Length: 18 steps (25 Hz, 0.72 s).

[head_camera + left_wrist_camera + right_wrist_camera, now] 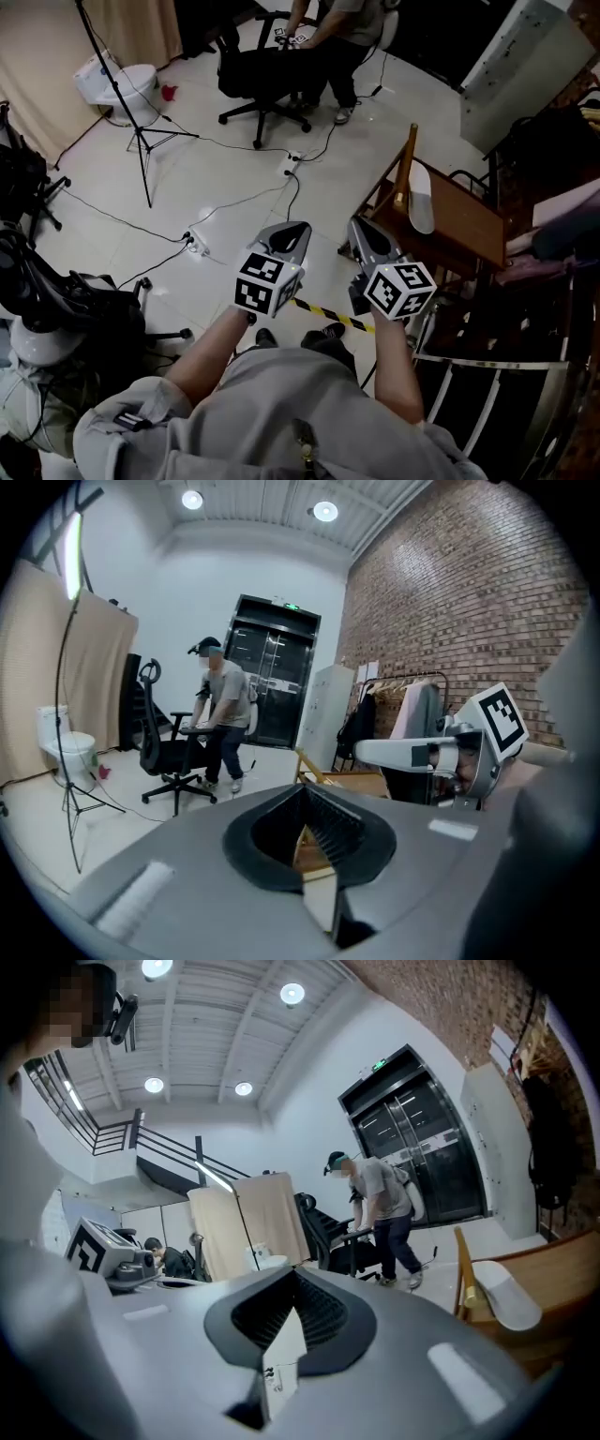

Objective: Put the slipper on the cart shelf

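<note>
A white slipper [422, 198] lies on the top shelf of a wooden cart [464, 225] at the right of the head view. The right gripper view shows the same slipper [506, 1299] on the cart [561, 1262] at its right edge. I hold both grippers side by side in front of my body, short of the cart and pointing towards it. My left gripper [296, 228] is shut with nothing in it, and so is my right gripper [359, 226]. In the left gripper view the cart [349, 780] shows past the closed jaws [305, 806]. The right gripper's own jaws [292, 1290] meet.
A person stands at a black office chair [258, 75] far across the floor. A light stand [141, 141], a white toilet [127, 84], cables and a power strip [197, 244] are on the left. Yellow-black tape [328, 314] and a metal railing [487, 375] lie near my feet.
</note>
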Tool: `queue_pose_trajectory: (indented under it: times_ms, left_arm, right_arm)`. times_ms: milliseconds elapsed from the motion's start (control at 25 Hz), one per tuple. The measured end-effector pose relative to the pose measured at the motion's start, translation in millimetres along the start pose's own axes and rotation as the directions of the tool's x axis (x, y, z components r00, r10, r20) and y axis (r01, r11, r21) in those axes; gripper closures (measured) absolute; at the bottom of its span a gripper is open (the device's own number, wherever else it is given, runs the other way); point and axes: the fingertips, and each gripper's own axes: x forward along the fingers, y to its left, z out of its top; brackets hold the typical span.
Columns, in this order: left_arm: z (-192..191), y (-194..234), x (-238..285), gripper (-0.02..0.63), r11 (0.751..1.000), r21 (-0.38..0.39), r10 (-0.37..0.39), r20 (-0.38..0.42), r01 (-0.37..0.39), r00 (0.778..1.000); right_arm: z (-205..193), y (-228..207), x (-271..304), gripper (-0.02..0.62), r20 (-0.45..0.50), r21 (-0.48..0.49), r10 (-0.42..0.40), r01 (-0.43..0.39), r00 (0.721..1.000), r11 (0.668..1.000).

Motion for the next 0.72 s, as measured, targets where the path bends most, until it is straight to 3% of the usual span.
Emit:
queue_pose_trajectory:
  times_ms: [400, 720]
  left_arm:
    - [-5.3, -97.5, 107.6, 0.598, 0.985, 0.053, -0.162, -0.073, 0.166, 0.984]
    - [-2.6, -156.3, 189.5, 0.598, 0.977, 0.066, -0.199, -0.085, 0.204, 0.976]
  right_arm:
    - [9.2, -133.3, -74.7, 0.595, 0.042, 0.061, -0.193, 0.19, 0.98, 0.98]
    - [14.4, -230.2, -106.5, 0.595, 0.034, 0.071, -0.246, 0.243, 0.969, 0.967]
